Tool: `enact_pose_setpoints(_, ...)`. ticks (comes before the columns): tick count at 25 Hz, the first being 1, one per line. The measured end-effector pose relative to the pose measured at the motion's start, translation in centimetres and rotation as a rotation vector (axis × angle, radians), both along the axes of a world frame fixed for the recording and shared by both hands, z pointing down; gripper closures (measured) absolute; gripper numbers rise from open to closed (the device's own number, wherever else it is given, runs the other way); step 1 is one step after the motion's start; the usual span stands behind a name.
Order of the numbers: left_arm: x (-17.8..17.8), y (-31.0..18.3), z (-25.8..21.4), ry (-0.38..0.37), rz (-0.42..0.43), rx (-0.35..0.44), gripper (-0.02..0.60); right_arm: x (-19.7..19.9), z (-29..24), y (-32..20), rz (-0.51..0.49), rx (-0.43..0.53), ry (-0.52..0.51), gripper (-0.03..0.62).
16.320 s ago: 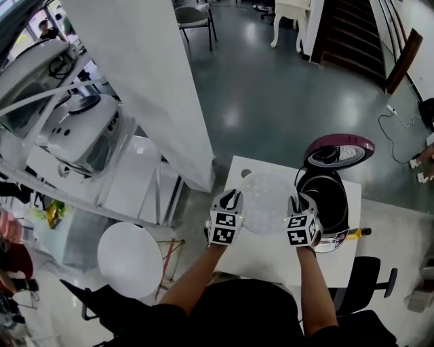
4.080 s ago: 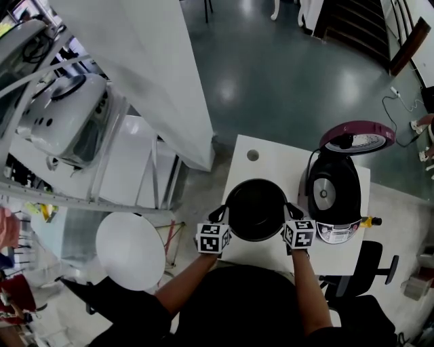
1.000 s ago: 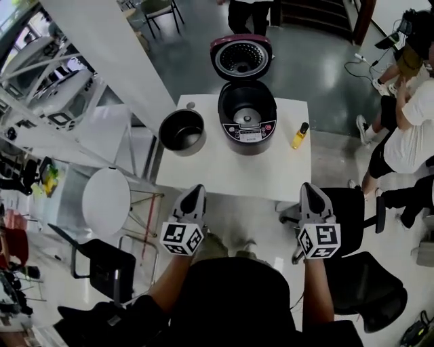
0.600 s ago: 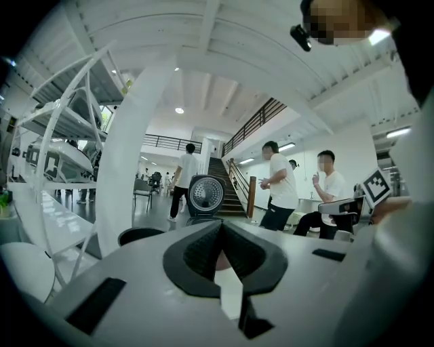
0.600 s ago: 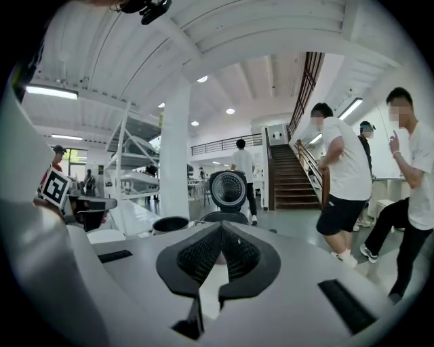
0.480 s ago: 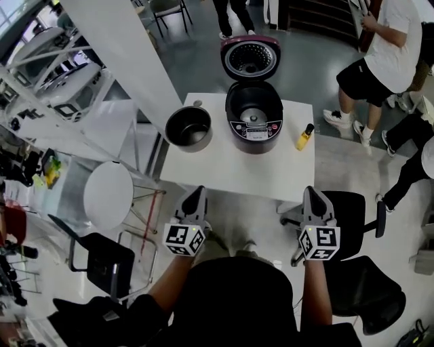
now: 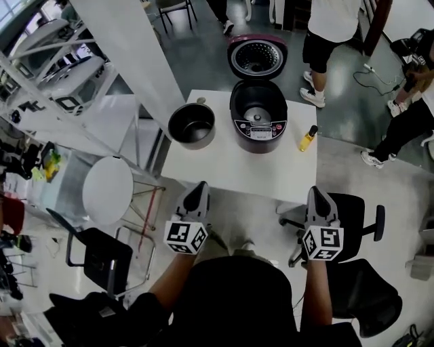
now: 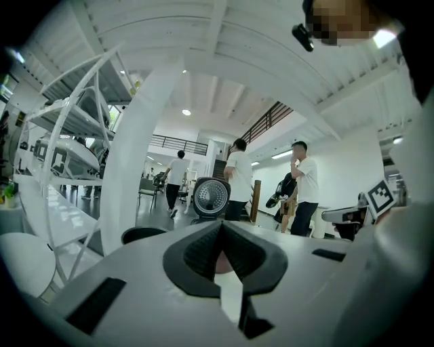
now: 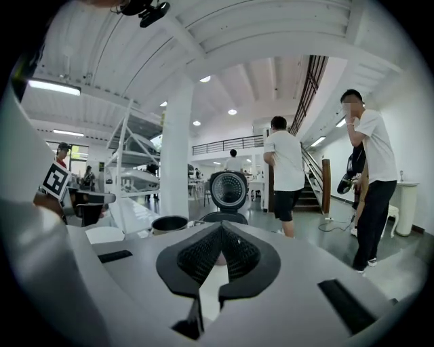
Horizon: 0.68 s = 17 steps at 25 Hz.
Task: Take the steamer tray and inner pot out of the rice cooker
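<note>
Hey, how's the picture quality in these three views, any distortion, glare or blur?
Head view: sharp, evenly lit, wide-angle bend in the white column. Left gripper view: strong fisheye, black corners, a mosaic patch top right. Right gripper view: same fisheye, bright ceiling lights.

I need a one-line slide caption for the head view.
Inner pot on the table beside the open rice cooker; left gripper and right gripper shut and empty.

The inner pot (image 7: 192, 126) is sitting on the counter (image 7: 237, 173), just left of the rice cooker (image 7: 258, 118). What seems to be a small bottle (image 7: 308, 138) is lying at the cooker's right.
</note>
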<state>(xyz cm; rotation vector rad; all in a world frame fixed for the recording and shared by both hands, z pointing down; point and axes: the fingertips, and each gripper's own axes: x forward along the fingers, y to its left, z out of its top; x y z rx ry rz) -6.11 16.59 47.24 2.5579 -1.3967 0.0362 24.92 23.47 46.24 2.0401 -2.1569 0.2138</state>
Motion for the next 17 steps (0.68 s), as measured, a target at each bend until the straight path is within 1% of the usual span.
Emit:
enact_pose_setpoints(2,-0.2,0.1,-0.2,0.025,-0.015,-0.001,0.577,-0.4,0.3,0.0,-0.025,-0.009,0.003,0.594)
enact_pose_setpoints(5,-0.4,0.1,-0.1,0.031,-0.03,0.001,0.577,-0.8,0.5,0.0,-0.046,-0.009,0.012,0.595)
enact_pose_setpoints(10,-0.3,0.0,-0.2,0.009,-0.035,0.025,0.577,-0.9,0.1,-0.2,-0.056,-0.003,0.021,0.595)
enact_pose_setpoints(17,0.4,0.2,1.2,-0.02,-0.005,0.0,0.577,-0.1,0.1,0.1,-0.047,-0.002,0.025,0.595)
